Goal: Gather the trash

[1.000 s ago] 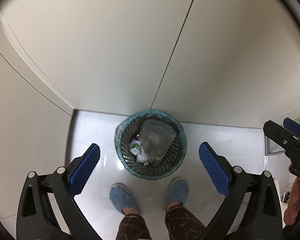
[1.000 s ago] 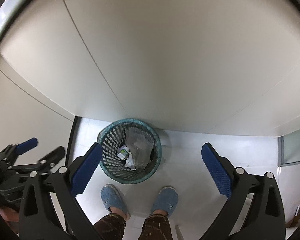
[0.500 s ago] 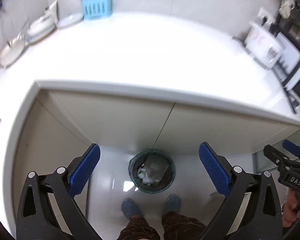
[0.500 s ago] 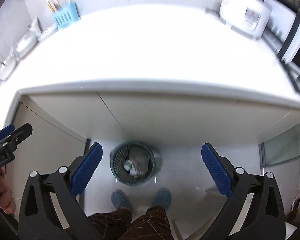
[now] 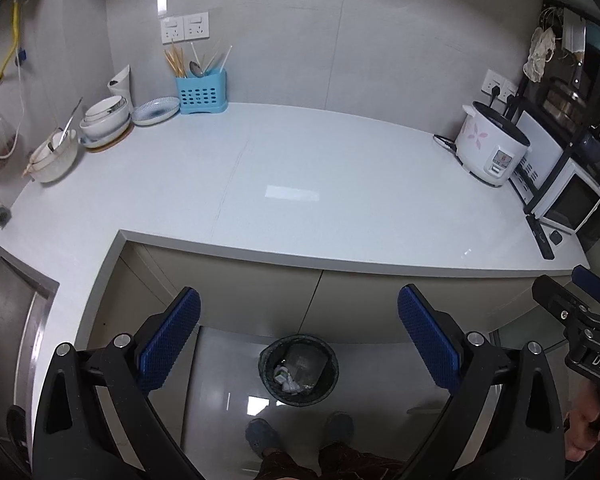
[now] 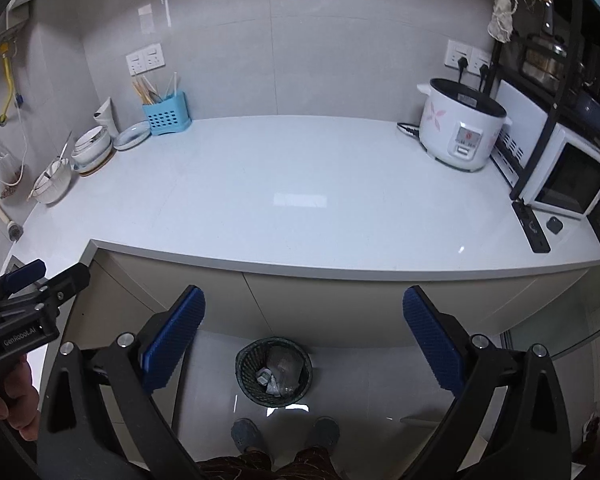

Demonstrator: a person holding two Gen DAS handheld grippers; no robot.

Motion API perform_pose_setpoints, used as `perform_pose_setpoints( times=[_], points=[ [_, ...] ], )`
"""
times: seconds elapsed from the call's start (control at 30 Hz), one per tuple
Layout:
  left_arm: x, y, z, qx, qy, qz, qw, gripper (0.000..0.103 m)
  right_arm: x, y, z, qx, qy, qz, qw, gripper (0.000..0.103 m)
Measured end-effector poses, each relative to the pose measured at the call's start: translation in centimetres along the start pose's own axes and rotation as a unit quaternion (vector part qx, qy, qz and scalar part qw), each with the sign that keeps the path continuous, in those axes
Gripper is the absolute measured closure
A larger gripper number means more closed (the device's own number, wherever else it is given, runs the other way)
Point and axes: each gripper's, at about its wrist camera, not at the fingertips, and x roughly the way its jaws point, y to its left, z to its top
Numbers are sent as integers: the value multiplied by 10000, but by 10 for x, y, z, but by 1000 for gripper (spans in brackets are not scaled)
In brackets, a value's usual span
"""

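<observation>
A dark mesh waste basket (image 5: 299, 372) stands on the floor below the counter, with crumpled paper and clear plastic trash (image 5: 288, 376) in it; it also shows in the right wrist view (image 6: 274, 372). My left gripper (image 5: 299, 322) is open and empty, held high above the basket. My right gripper (image 6: 304, 322) is open and empty, level with it. Each gripper shows at the edge of the other's view.
A white countertop (image 5: 300, 184) carries a blue utensil holder (image 5: 201, 92), stacked bowls (image 5: 104, 118), a rice cooker (image 5: 490, 146) and a microwave (image 5: 568, 200). A sink (image 5: 4, 320) is at the left. The person's feet (image 5: 300, 434) stand before the basket.
Both grippers have risen from just above the basket to above counter height. The countertop has come into view and the basket looks much smaller. Both stayed open.
</observation>
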Motion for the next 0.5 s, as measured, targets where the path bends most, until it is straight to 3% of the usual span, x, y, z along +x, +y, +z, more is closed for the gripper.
perform_pose_setpoints(
  times=[0.5],
  points=[
    [5, -10, -3, 114, 73, 44, 9999, 6, 17, -6, 3, 190, 68, 50, 9998, 8]
  ],
)
